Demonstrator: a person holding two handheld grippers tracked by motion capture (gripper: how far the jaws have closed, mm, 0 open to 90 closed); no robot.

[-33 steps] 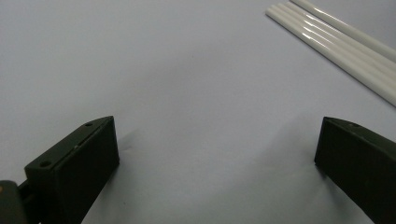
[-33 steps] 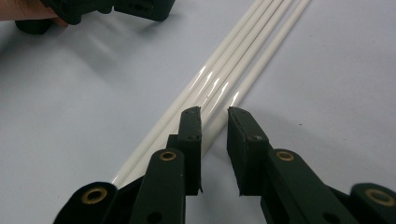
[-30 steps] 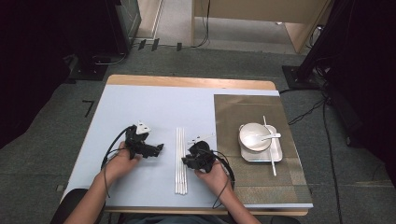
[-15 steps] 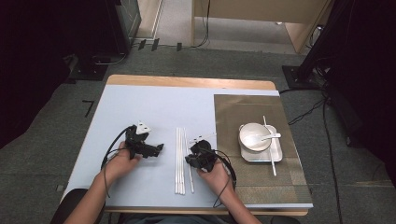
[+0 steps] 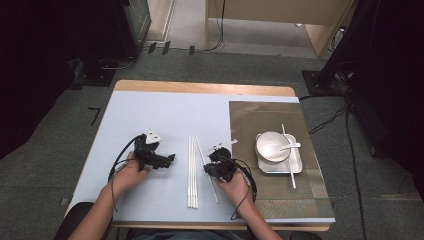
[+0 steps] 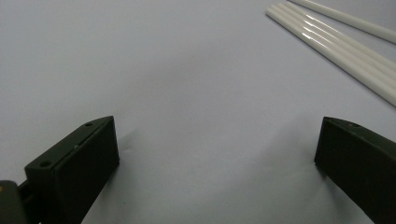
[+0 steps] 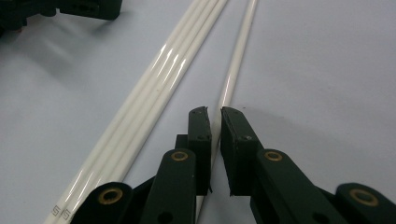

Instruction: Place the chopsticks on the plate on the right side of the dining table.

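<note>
Two handheld grippers, black, boxy bodies. Left gripper [image 5: 169, 158]: grey three-cornered plate on top, black cable looping back along forearm; flat rectangular black fingers [image 6: 77, 168], small screw holes in top edge. Right gripper [image 7: 213, 113]: white bar-shaped piece on top, black cable curling behind hand; black linkage arms w/ brass-coloured pivot pins, small screws in pad faces. Forearms bare, no sleeves in view.

Grey carpet floor [image 5: 60, 200] surrounds the table [image 5: 160, 115]; wooden furniture [image 5: 280, 15] behind.

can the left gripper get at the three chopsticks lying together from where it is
Probably yes: the left gripper stands open beside the three chopsticks, with bare table between.
</note>
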